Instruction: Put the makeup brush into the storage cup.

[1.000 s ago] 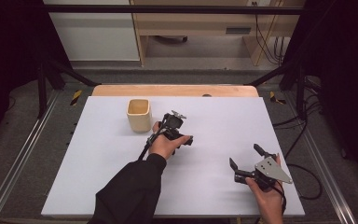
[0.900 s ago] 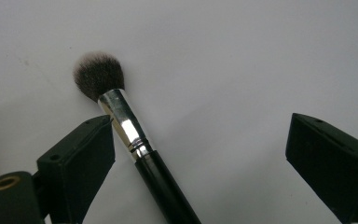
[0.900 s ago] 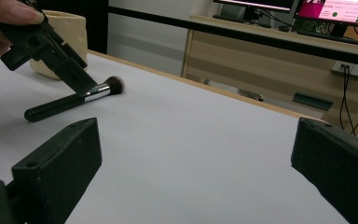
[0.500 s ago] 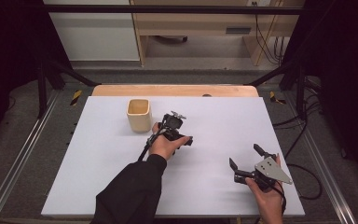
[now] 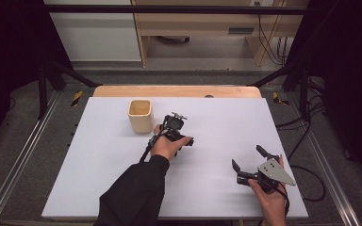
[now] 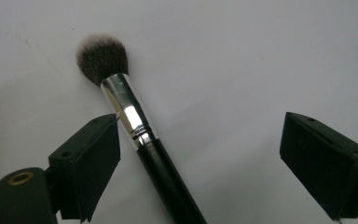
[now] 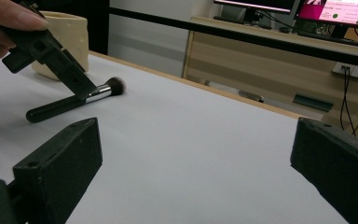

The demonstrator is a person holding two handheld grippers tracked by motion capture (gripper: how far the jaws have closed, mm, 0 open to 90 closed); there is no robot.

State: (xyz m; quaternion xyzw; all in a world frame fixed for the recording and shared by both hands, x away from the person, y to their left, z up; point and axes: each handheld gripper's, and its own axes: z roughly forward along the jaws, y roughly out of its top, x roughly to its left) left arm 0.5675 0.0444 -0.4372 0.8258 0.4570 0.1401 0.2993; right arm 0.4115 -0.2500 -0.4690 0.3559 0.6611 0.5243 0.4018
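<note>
One makeup brush (image 6: 135, 135) lies between the left gripper (image 6: 200, 154)'s wide-apart, just-narrowing jaws.
Seen from above, the hand (image 5: 167, 146) hides it; the right gripper (image 5: 250, 159) gapes empty.

Makeup brush (image 6: 135, 126) — black handle, flat on table

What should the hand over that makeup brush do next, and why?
Probably close the jaws on it. The left gripper straddles the brush lying on the white table; its jaws have just been closing a little, yet they stand wide, one pad near the silver collar, the other well clear. The beige cup nearby looks like its likely home.
</note>
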